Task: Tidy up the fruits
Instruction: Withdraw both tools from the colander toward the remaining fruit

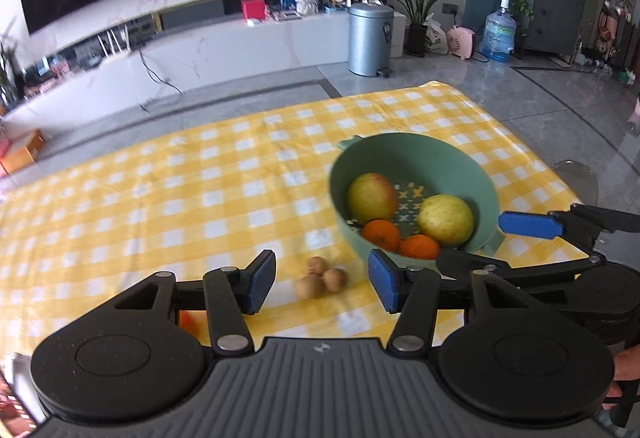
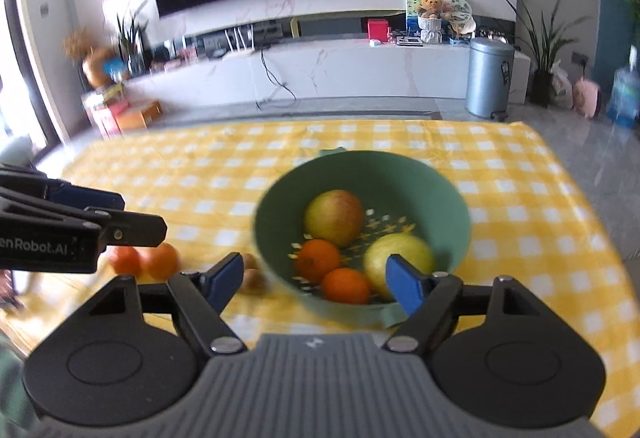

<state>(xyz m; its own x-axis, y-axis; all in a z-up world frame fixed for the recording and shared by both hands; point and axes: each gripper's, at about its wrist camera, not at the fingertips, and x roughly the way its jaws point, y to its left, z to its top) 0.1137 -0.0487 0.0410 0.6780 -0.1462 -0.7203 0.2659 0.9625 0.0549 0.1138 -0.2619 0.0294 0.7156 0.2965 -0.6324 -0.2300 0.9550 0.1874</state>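
A green colander bowl (image 1: 440, 161) (image 2: 452, 193) stands on the yellow checked cloth. It holds a red-yellow apple (image 1: 372, 197) (image 2: 334, 217), a yellow-green apple (image 1: 446, 220) (image 2: 396, 252) and two oranges (image 1: 380, 234) (image 2: 318, 260). Three small brown fruits (image 1: 322, 278) lie on the cloth left of the bowl; the right wrist view shows them partly (image 2: 252, 274). Two more oranges (image 2: 160, 260) lie further left. My left gripper (image 1: 322, 284) is open and empty, above the brown fruits. My right gripper (image 2: 316, 284) is open and empty, at the bowl's near rim.
The table carries a yellow checked cloth (image 1: 160, 197) (image 2: 540, 217); its right edge drops to a grey tiled floor. A metal bin (image 1: 370, 37), plants and a water bottle (image 1: 498, 33) stand beyond. An orange patch (image 1: 186, 320) shows behind my left finger.
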